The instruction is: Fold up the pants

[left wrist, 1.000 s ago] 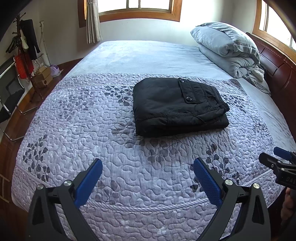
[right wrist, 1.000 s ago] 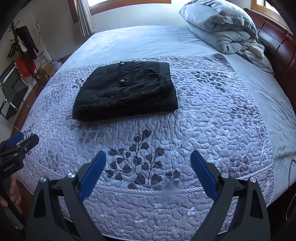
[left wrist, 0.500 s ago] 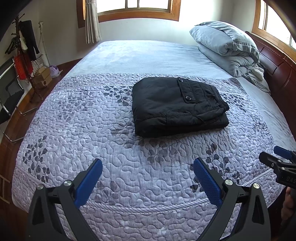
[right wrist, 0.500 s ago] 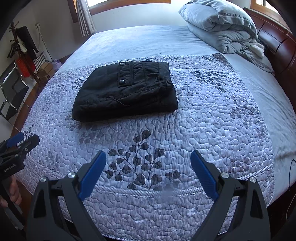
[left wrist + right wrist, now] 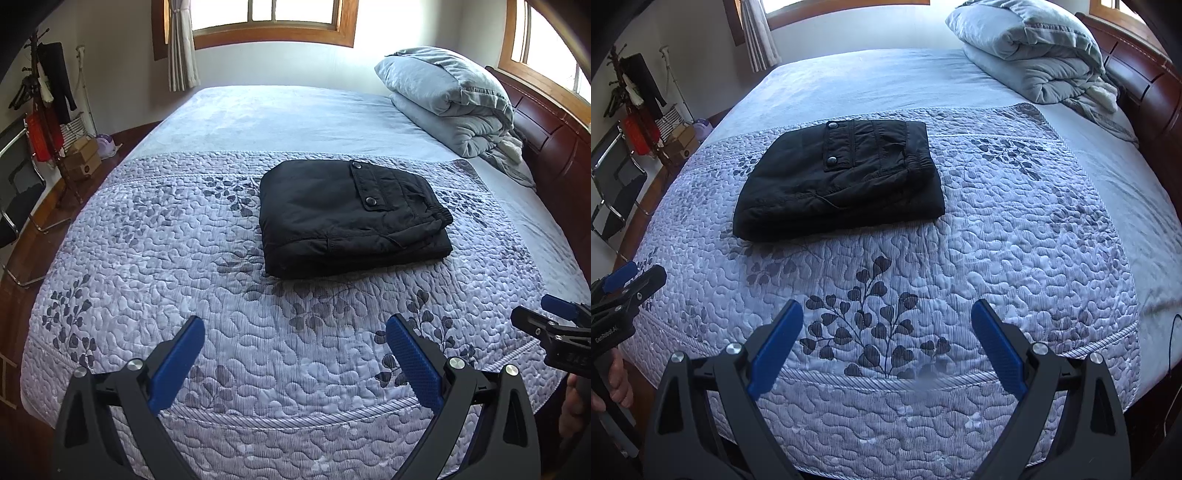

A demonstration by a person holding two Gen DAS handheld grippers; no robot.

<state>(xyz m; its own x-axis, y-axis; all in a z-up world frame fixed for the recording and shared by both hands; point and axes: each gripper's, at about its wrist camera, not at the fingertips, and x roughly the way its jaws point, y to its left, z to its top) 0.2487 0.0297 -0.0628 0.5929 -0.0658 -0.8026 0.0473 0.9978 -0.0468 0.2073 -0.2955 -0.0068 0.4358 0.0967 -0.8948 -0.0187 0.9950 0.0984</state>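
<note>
Black pants [image 5: 347,218] lie folded into a compact rectangle on the quilted lavender bedspread [image 5: 184,258], snap pocket flap on top; they also show in the right wrist view [image 5: 842,181]. My left gripper [image 5: 295,328] is open and empty, held back above the near edge of the bed, well short of the pants. My right gripper [image 5: 886,314] is open and empty too, over the near edge and to the right of the left one. The right gripper's tip shows at the far right of the left wrist view [image 5: 554,325].
A folded grey duvet and pillow [image 5: 450,99] are piled at the far right by the dark wooden headboard [image 5: 554,147]. A coat rack [image 5: 44,96], boxes and a chair [image 5: 14,192] stand on the floor left of the bed. Windows [image 5: 273,14] are behind.
The left wrist view has shifted very slightly; the pants and both grippers are otherwise as before.
</note>
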